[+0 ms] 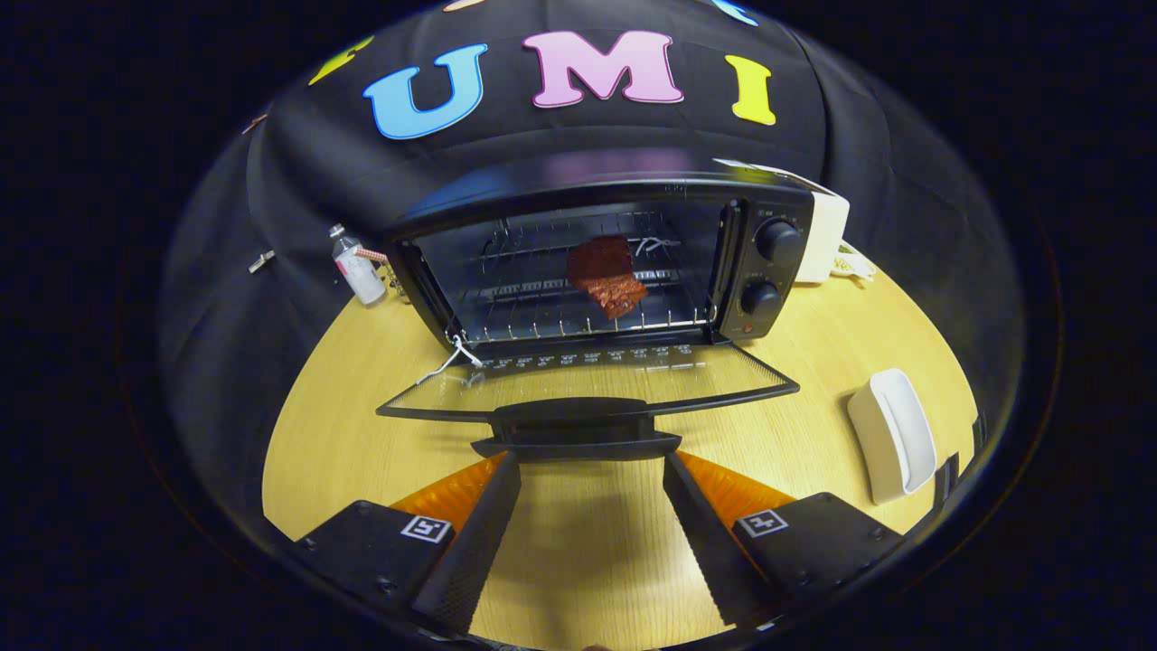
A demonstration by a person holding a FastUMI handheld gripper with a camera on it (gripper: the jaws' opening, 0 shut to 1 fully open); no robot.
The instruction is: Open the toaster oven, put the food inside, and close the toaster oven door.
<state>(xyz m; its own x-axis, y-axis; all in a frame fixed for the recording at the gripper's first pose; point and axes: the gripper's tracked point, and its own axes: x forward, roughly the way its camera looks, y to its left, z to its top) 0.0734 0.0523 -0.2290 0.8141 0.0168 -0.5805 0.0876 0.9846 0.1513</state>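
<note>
Food point(606, 276) sits on the wire rack inside the toaster oven point(587, 262), centre of the frame, so the loading looks done and closing is what's left. Door point(587, 380) lies folded down flat toward me, glass up, and its dark handle point(577, 432) runs across just ahead of my fingertips point(495, 493).

My tool point(587, 475) is spread wide, holding nothing, one finger at each end of that handle, tips right up against its near edge. Whether they actually touch it I can't tell from here.

How I'd play this: get under the handle instead of pinching it. Slip the tips beneath the lip, lift and let the door swing on its hinge, following the arc up and forward, not shoving straight in. Keep the push centred on the handle so the door doesn't twist. I reckon the oven is light enough to slide back on the desk point(362, 434) if I drive too hard, so an easy, steady push to the end.

Watch the loose white cord point(447, 362) at the door's left hinge corner, left of centre; it could get caught. White dish point(895, 434) at lower right and the small bottle point(355, 264) at upper left are well clear.
</note>
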